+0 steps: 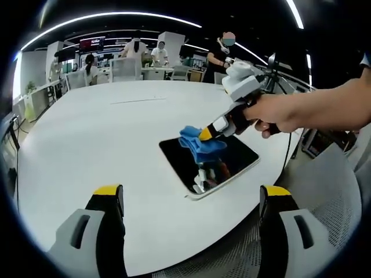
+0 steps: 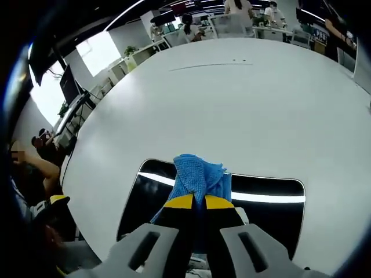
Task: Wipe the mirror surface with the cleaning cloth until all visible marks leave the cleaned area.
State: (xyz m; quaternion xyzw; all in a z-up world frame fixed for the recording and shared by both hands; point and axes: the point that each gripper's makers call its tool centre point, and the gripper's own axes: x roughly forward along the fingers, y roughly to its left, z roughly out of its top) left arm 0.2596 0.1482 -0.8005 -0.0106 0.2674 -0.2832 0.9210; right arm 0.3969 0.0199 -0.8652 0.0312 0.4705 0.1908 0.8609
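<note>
So the mirror (image 1: 210, 163) is lying flat on the white table (image 1: 104, 139), close to the table's near edge, and its glass is dark with ceiling lights reflected in it. In the right gripper view the mirror (image 2: 272, 202) runs with its long axis crossways to the jaws, stretching out to both sides of them. I honestly can't make out any marks on it, the reflections hide whatever's there.

The blue cleaning cloth (image 2: 198, 175) is bunched up right at the tips of the right gripper (image 2: 200, 202), whose jaws are pinched together on it, and the wad sits on the glass roughly mid-length. In the left gripper view you can see the same cloth (image 1: 200, 142) pressed onto the mirror's far half, with a hand (image 1: 272, 116) holding that gripper (image 1: 214, 130) coming in from the right.

The left gripper (image 1: 191, 200) is hanging back over the near table edge, jaws spread wide with nothing between them, and the mirror is ahead of them, a bit toward the right jaw.

My guess: the right gripper is clearly the one on the job, and the next strokes should sweep sideways along that long axis.
</note>
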